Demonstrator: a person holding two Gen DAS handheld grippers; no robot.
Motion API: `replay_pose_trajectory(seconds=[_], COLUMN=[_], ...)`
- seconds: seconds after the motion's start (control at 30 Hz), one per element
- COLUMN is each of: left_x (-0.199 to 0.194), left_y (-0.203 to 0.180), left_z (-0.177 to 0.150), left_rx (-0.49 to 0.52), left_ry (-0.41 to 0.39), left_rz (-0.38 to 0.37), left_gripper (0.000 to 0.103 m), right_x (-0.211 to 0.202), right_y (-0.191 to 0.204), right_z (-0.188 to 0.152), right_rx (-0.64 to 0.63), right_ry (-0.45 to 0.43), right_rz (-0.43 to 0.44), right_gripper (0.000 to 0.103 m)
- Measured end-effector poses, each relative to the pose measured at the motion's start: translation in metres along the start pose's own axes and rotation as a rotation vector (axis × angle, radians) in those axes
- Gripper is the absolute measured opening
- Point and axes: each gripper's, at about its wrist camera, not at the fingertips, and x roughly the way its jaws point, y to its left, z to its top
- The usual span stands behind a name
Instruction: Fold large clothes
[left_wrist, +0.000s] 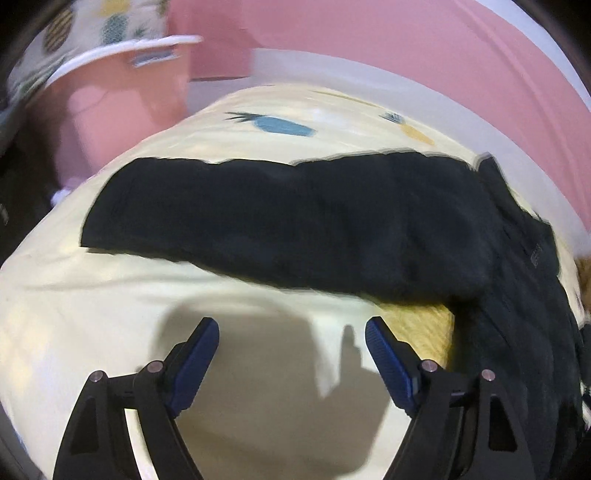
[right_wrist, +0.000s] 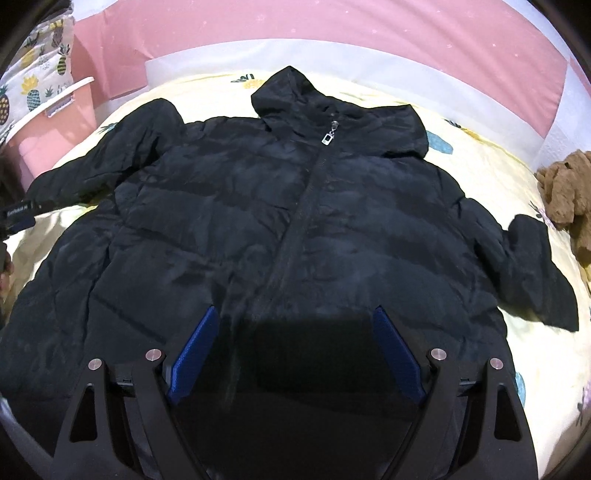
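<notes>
We are looking down at a black hooded puffer jacket (right_wrist: 295, 229) lying flat, front up, on a pale yellow pineapple-print bedsheet (right_wrist: 491, 173). Its hood is pointing toward twelve o'clock and its sleeves are reaching out toward nine and three. The zipper pull (right_wrist: 330, 136) is sitting just below the hood. We are holding the right gripper (right_wrist: 295, 354) over the jacket's lower front, jaws spread, nothing between them. The left gripper (left_wrist: 291, 354) is hovering over bare sheet, jaws apart and empty, with one sleeve (left_wrist: 280, 221) stretching across at twelve o'clock. A brown plush toy (right_wrist: 569, 199) is lying at three o'clock.
</notes>
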Motion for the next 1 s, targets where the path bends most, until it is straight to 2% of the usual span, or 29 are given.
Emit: replay_pose_trajectory(seconds=[0.17,0.33,0.43,0.5,0.57,0.6,0.7,0.83,1.0], left_x=[0.027,0.039,0.046,0.047,0.046,0.044,0.029,-0.005,-0.068], left_y=[0.036,0.047,0.046,0.045,0.043,0.041,0.035,0.021,-0.011], left_z=[0.022,0.035,0.042,0.046,0.050,0.052,0.060,0.071,0.088], left_rx=[-0.108,-0.131,-0.138,-0.133,-0.127,-0.118,-0.102,-0.065,0.007], left_ry=[-0.009,-0.059,-0.068,-0.061,-0.054,-0.054,-0.063,-0.101,-0.177], left_rz=[0.023,0.022,0.009,-0.026,-0.034,-0.037,-0.059,-0.084,-0.155], left_gripper=[0.082,0.081,0.063,0.038,0.032,0.026,0.020,0.017,0.015], right_x=[0.017,0.028,0.031,0.030,0.028,0.027,0.019,0.006,-0.018], right_y=[-0.002,-0.009,-0.014,-0.017,-0.019,-0.019,-0.022,-0.032,-0.041], right_z=[0.008,0.009,0.009,0.008,0.007,0.006,0.004,0.002,-0.003], right_rx=[0.000,0.009,0.020,0.025,0.024,0.020,0.015,0.035,0.036], right_ry=[0.013,0.031,0.038,0.038,0.039,0.038,0.028,0.018,-0.012], right_rz=[-0.014,-0.028,-0.032,-0.026,-0.020,-0.029,-0.043,-0.040,-0.055], right_gripper=[0.085,0.085,0.085,0.085,0.085,0.085,0.085,0.085,0.085])
